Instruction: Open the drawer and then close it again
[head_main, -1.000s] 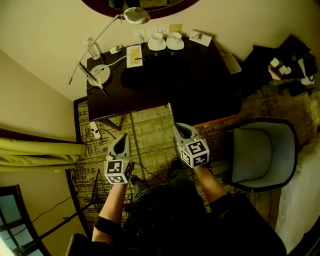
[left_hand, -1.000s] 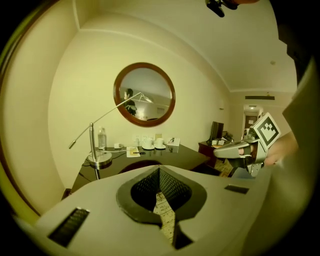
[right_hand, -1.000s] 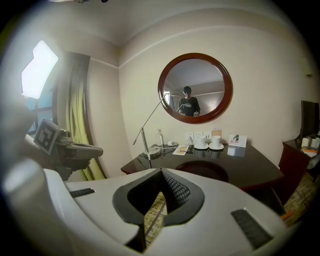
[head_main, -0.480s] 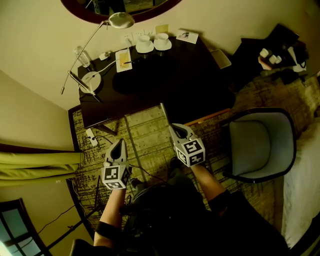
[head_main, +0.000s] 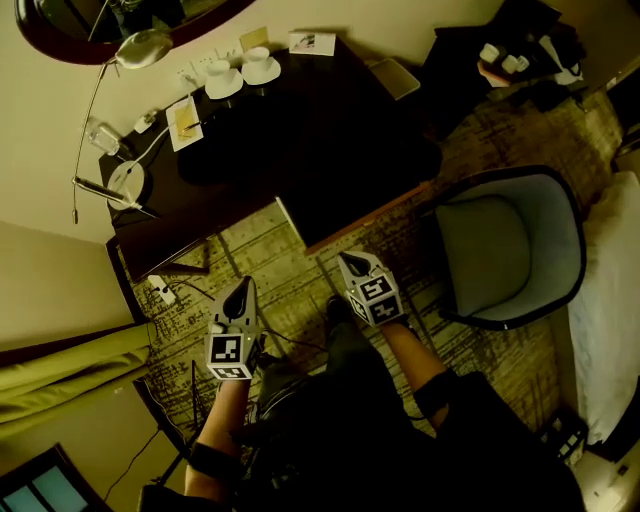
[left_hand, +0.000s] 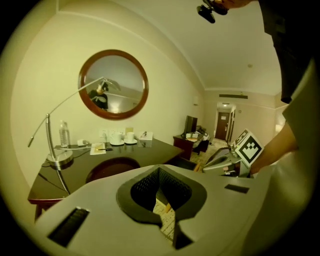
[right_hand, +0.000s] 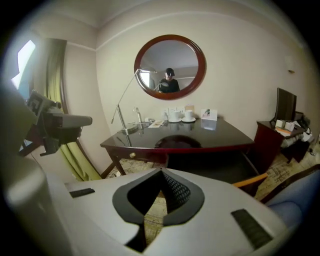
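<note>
Left gripper (head_main: 240, 286): jaws pressed together, nothing between them, over the carpet (head_main: 290, 285), short of the surface's front edge
Right gripper (head_main: 354, 262): jaws closed and empty, nearer the front edge, not touching it
Drawer (right_hand: 145, 157): shut, brass knob (right_hand: 132, 155) showing, under the front edge by the lamp-end corner
Surface (head_main: 330, 150): dark desk; desk lamp (head_main: 128, 182) at one end, two cups (head_main: 243, 72) along the back edge
</note>
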